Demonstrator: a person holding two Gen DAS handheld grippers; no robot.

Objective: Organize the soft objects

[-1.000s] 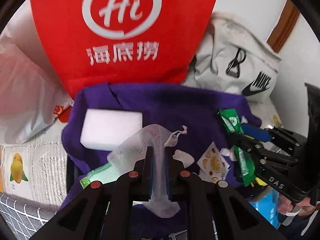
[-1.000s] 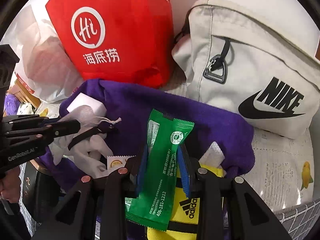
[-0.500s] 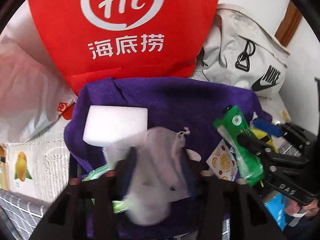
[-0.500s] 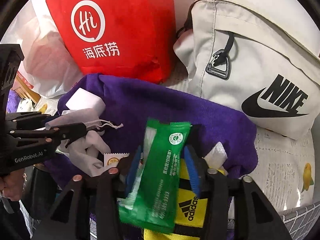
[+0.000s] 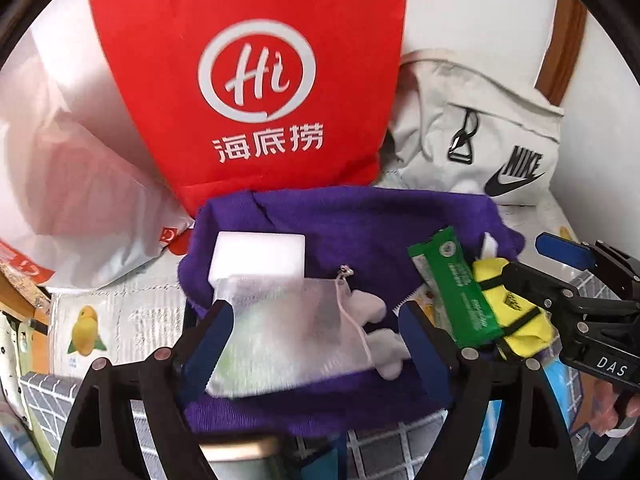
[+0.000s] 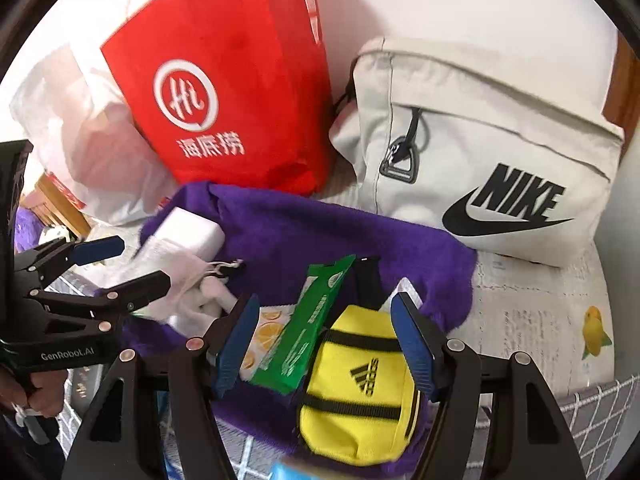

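A purple towel (image 5: 360, 216) lies spread as the base. On it rests a white mesh drawstring pouch (image 5: 280, 328), loose between the widely spread, still opening jaws of my left gripper (image 5: 316, 340), whose pads do not touch it. A white sponge block (image 5: 258, 256) sits just behind the pouch. My right gripper (image 6: 324, 320) is opening too. The green packet (image 6: 316, 332) lies free between its fingers, leaning on a yellow Adidas pouch (image 6: 360, 380). An orange-slice sachet (image 6: 268, 332) peeks out beside the packet. Each gripper shows in the other's view: left gripper (image 6: 136, 264), right gripper (image 5: 536, 264).
A red paper bag (image 5: 256, 80) stands right behind the towel, a translucent white plastic bag (image 5: 80, 168) to its left, a pale Nike backpack (image 6: 480, 152) to its right. A lemon-print mat (image 6: 540, 320) and a checked cloth (image 5: 380, 456) lie underneath.
Both grippers opened and let go: the mesh pouch dropped flat onto the towel, the green packet fell beside the yellow pouch. Both grippers pulled up and back.
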